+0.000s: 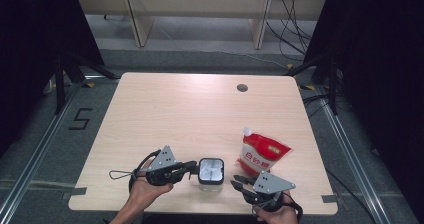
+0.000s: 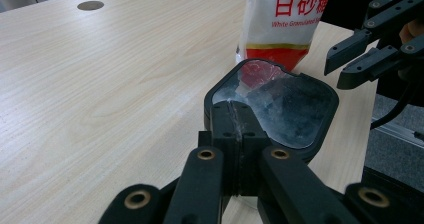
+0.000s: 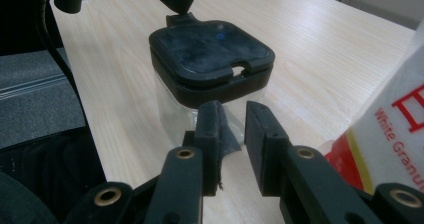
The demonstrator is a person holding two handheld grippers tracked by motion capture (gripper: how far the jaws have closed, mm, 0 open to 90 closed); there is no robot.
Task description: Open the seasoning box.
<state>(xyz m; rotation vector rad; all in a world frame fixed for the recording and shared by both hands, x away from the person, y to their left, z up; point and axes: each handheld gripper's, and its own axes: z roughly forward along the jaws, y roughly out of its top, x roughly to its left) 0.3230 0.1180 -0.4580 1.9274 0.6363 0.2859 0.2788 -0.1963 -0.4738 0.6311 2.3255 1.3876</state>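
A clear square container [image 1: 210, 173] with a black-rimmed lid [image 3: 210, 49] stands near the table's front edge. My left gripper [image 1: 194, 168] comes at it from the left. Its jaws are shut together, and the fingertips [image 2: 239, 129] rest against the lid's [image 2: 280, 109] near rim with nothing visible between them. My right gripper [image 1: 234, 181] points at the container's right side from a short way off. Its jaws [image 3: 232, 116] stand a narrow gap apart and are empty. A red and white sugar bag [image 1: 262, 156] lies just right of the container, beside the right gripper [image 2: 336, 70].
The light wooden table [image 1: 200, 109] has a round cable hole [image 1: 242, 88] at the back. The container sits close to the front edge [image 1: 200, 210]. Dark curtains and stand legs flank the table, and the floor at the left bears a "5" mark [image 1: 80, 118].
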